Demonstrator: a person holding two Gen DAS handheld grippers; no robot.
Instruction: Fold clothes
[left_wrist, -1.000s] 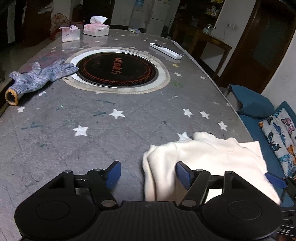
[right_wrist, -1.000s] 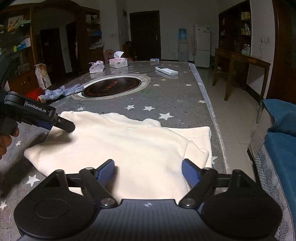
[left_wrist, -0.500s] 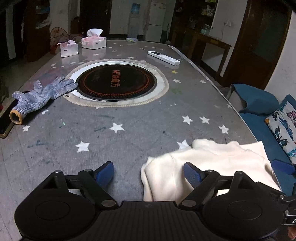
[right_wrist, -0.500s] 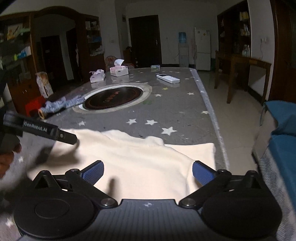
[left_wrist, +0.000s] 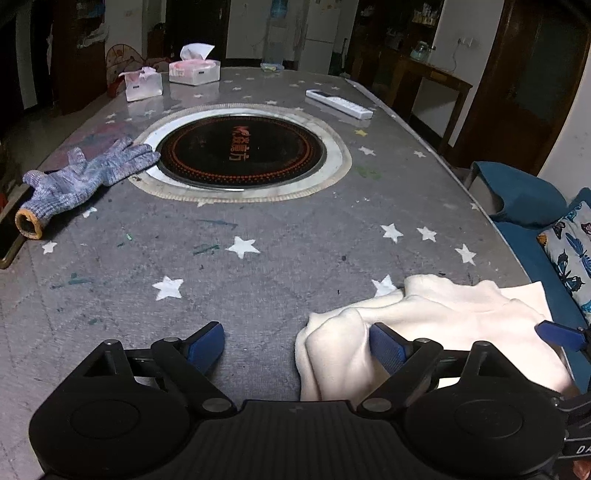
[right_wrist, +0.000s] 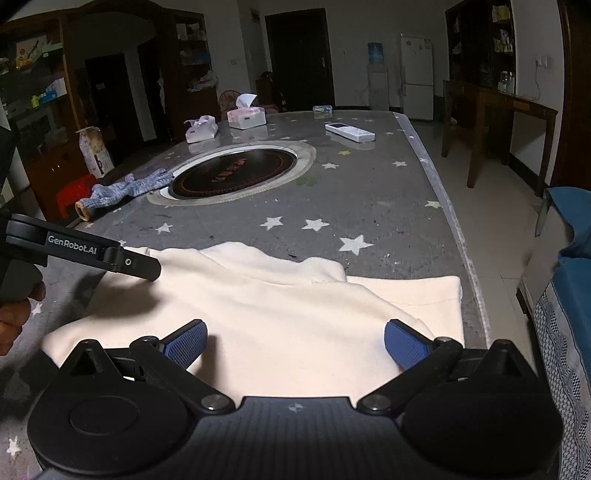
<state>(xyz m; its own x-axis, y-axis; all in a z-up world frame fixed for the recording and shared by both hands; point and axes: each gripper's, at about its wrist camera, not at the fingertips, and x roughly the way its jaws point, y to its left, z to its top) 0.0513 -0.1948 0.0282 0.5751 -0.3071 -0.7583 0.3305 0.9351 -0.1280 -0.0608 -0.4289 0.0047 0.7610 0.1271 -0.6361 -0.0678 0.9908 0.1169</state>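
Observation:
A cream-white garment (right_wrist: 280, 317) lies folded on the near right part of the grey star-patterned table (left_wrist: 258, 258); in the left wrist view it (left_wrist: 424, 321) sits at the lower right. My left gripper (left_wrist: 297, 343) is open, its jaws straddling the garment's left edge, right pad against the cloth. It shows from the side in the right wrist view (right_wrist: 140, 264) above the garment's left part. My right gripper (right_wrist: 293, 341) is open and empty, low over the garment's near side. One of its blue fingertips (left_wrist: 557, 334) shows in the left wrist view.
A round black induction cooktop (left_wrist: 242, 153) is set in the table's middle. A blue-grey knit glove (left_wrist: 88, 177) lies left of it. Two tissue boxes (left_wrist: 194, 72) and a white remote (left_wrist: 338, 103) sit at the far end. A blue sofa with a patterned cushion (left_wrist: 569, 251) stands right of the table.
Both grippers have drawn back and risen slightly from the garment. The garment's left edge has bunched a little near the left gripper's right pad.

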